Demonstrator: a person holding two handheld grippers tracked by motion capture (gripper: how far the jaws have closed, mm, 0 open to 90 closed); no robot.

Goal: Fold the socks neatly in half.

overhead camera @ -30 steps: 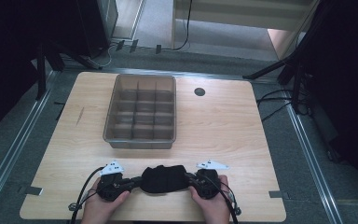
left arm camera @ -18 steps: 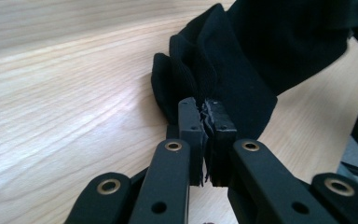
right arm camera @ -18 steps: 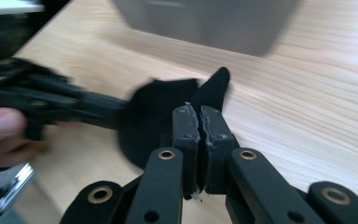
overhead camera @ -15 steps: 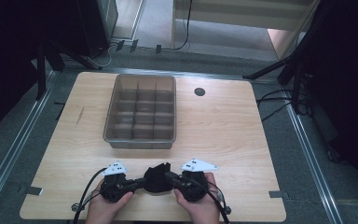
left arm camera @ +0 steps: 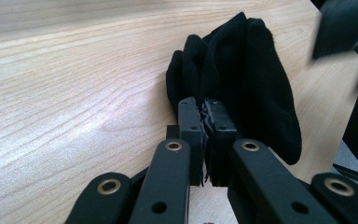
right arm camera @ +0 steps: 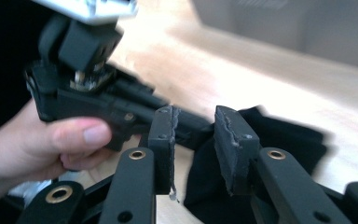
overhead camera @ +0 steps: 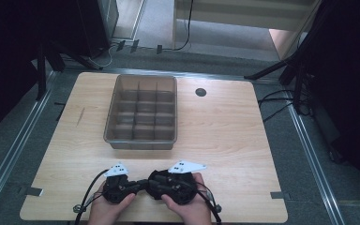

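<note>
L gripper (left arm camera: 207,109) clamped on black cloth (left arm camera: 251,79); R gripper (right arm camera: 193,123) jaws apart over cloth.

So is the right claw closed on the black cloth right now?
No, in the right gripper view the right claw has its jaws spread with a clear gap, and the black cloth lies beyond them, ungripped.

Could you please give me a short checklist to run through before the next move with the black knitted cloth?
1. Left gripper clamped on the black knitted cloth: ok, jaws shut on a fold.
2. Right gripper holding the cloth: not ok, jaws apart, nothing between them.
3. Cloth bunched between the two grippers near the table's front edge: ok.
4. Grey plastic divided tray free of items: ok, compartments look bare.
5. Light wooden table between cloth and tray unobstructed: ok.
6. Cloth neatly folded: cannot tell.
</note>
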